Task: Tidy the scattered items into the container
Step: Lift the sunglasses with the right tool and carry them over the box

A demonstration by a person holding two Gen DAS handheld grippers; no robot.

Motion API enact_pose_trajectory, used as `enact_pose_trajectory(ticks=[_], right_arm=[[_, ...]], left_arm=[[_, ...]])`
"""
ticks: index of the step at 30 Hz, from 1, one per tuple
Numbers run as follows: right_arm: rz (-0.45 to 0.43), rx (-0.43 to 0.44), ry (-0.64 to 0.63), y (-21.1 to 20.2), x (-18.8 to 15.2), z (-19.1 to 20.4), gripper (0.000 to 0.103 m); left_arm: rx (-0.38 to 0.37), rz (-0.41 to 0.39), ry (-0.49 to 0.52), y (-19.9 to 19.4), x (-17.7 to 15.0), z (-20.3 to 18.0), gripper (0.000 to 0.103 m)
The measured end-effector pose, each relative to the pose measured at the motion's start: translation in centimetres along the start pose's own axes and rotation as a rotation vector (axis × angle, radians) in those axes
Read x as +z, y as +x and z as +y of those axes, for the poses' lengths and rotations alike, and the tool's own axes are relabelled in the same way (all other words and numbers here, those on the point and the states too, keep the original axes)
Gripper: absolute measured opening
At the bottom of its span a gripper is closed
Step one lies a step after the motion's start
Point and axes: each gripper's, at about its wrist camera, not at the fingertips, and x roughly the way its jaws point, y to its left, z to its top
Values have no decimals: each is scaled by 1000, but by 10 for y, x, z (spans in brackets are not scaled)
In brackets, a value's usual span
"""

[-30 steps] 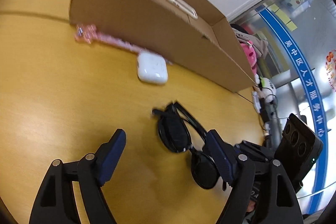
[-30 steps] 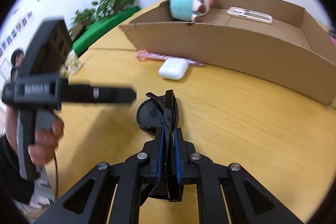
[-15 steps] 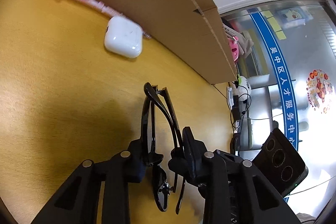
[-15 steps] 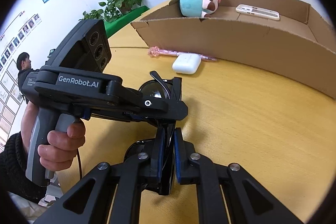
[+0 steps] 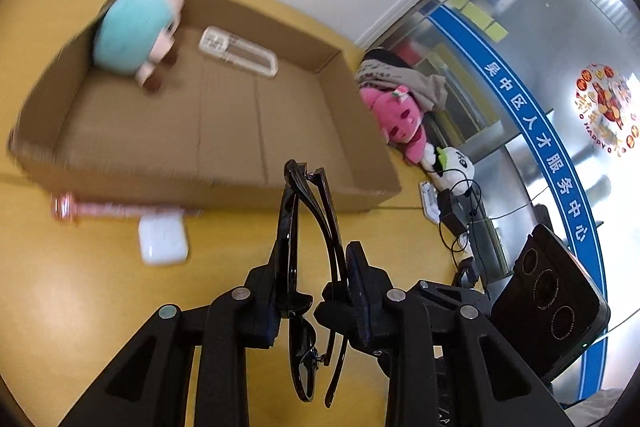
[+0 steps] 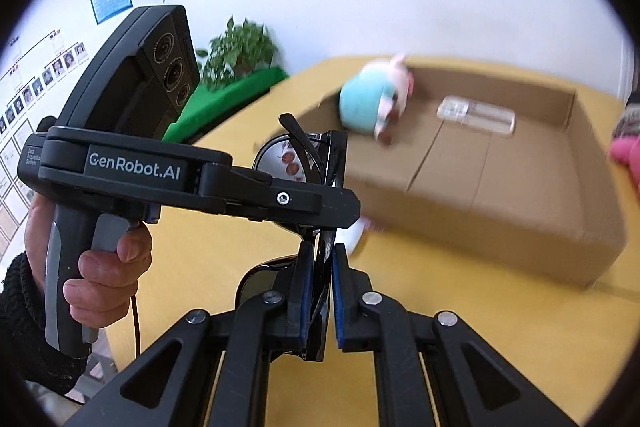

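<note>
A pair of black sunglasses (image 5: 308, 219), folded, hangs in the air over the yellow table, in front of the cardboard box (image 5: 224, 183). My left gripper (image 5: 316, 267) is shut on the frame from one side. Gripping the same pair from below is my right gripper (image 6: 323, 259), its blue pads (image 6: 306, 283) pressed on a lens edge (image 6: 280, 159). Inside the box lie a teal plush toy (image 5: 132, 31) and a clear phone case (image 5: 240, 53). On the table against the box's front wall are a white earbud case (image 5: 163, 241) and a pink wand (image 5: 116, 211).
A pink plush (image 5: 396, 119), a grey cloth, a small white toy (image 5: 456, 169) and tangled cables sit off the box's right end. A person's hand (image 6: 104, 267) holds the left gripper's handle. A potted plant (image 6: 240, 51) stands past the table's far left.
The left gripper went from open beside the sunglasses to shut on them. Both grippers then rose with the pair, so the box's inside now shows.
</note>
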Motion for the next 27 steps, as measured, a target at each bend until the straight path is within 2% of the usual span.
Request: enact_pose_trajectory(ticks=[9,14,21,27], right_arm=[[-113,-54,-9,-32,81,-39,8],[-147,-47,28,-43,130,-74,8],[-118,-59,100,-24,175,-136,7],[-47,-68,183,14,183,-194,7]], left_arm=[[11,-60,192,-4,93,-62,31],[11,-63,268,6,149,-90,31],[1,-26,275,52,210,-92,30],[38,53,250,115,242,-80,30]])
